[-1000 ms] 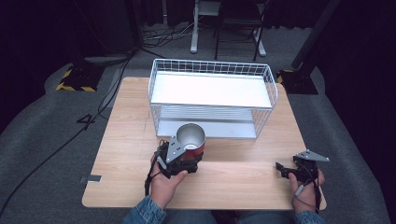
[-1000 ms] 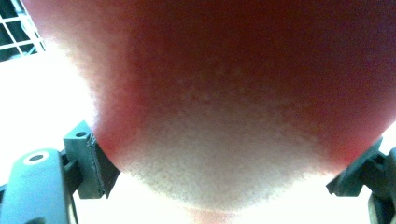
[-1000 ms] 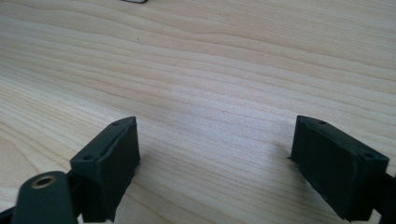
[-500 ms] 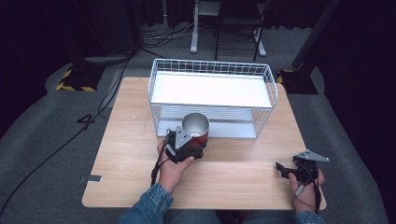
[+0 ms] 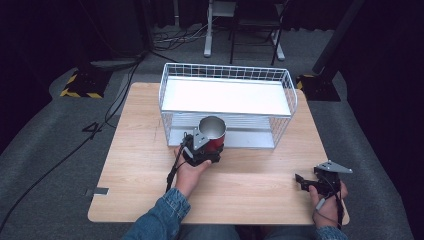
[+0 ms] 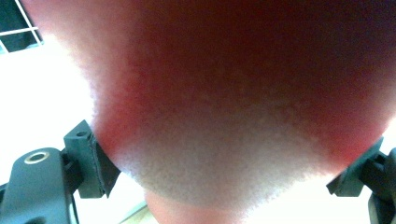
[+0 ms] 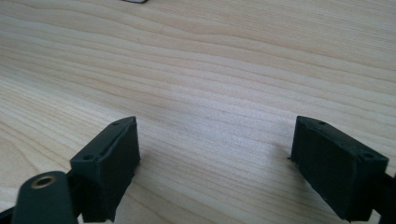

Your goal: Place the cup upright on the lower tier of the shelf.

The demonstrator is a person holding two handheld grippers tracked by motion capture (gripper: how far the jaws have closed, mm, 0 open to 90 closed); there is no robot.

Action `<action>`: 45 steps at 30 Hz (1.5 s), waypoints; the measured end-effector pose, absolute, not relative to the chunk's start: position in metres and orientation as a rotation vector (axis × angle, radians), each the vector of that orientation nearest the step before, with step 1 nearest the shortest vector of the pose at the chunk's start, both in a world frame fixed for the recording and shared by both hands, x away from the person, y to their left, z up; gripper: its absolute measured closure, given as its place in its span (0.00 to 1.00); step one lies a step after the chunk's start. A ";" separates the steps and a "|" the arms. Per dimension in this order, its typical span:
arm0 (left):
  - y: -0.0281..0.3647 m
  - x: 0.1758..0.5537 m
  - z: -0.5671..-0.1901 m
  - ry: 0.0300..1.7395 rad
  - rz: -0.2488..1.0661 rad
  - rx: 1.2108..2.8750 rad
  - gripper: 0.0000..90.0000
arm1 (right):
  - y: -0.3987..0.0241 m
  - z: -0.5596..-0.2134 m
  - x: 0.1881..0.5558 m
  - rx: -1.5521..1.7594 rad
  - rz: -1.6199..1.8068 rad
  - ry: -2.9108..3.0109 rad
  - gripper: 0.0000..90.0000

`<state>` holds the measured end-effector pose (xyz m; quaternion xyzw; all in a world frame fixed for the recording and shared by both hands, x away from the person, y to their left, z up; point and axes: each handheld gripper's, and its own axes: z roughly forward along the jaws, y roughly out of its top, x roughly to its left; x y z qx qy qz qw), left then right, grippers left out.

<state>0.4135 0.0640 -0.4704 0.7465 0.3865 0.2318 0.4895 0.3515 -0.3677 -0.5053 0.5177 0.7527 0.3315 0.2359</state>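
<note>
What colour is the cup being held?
The cup is red outside, silvery inside; the high view shows it best.

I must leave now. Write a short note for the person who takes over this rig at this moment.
Left gripper: shut on the red cup, jaws on both its sides, holding it upright in front of the lower shelf of the wire rack.
Right gripper: open, holding nothing, low over the wooden table near its front right corner.
Done: the cup is gripped and brought up to the rack.
Left: it is not yet set down on either shelf. Probably slide it onto the lower shelf, open the jaws and pull the hand back. Both shelves look free.
</note>
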 end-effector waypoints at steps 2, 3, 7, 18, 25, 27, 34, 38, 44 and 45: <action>0.062 0.418 -0.470 0.949 0.560 1.812 0.18 | -0.368 -0.505 0.351 1.420 0.908 2.065 0.17; 0.061 0.421 -0.470 0.951 0.560 1.813 0.18 | -0.368 -0.505 0.351 1.420 0.908 2.064 0.17; 0.059 0.429 -0.475 0.963 0.572 1.790 0.18 | -0.368 -0.505 0.351 1.419 0.908 2.064 0.17; 0.055 0.451 -0.487 1.037 0.592 1.776 0.18 | -0.368 -0.505 0.352 1.420 0.909 2.066 0.17; 0.050 0.465 -0.488 1.046 0.578 1.770 0.18 | -0.368 -0.505 0.352 1.421 0.909 2.066 0.17; 0.048 0.468 -0.488 1.047 0.576 1.752 0.18 | -0.368 -0.505 0.352 1.420 0.909 2.066 0.17; 0.042 0.480 -0.485 1.036 0.581 1.744 0.18 | -0.368 -0.505 0.352 1.420 0.909 2.066 0.17; 0.041 0.486 -0.483 1.028 0.564 1.744 0.18 | -0.368 -0.505 0.352 1.420 0.909 2.067 0.17; 0.040 0.493 -0.486 1.032 0.574 1.734 0.18 | -0.368 -0.505 0.352 1.422 0.909 2.067 0.17; 0.039 0.495 -0.488 1.034 0.571 1.743 0.18 | -0.368 -0.505 0.351 1.424 0.909 2.067 0.17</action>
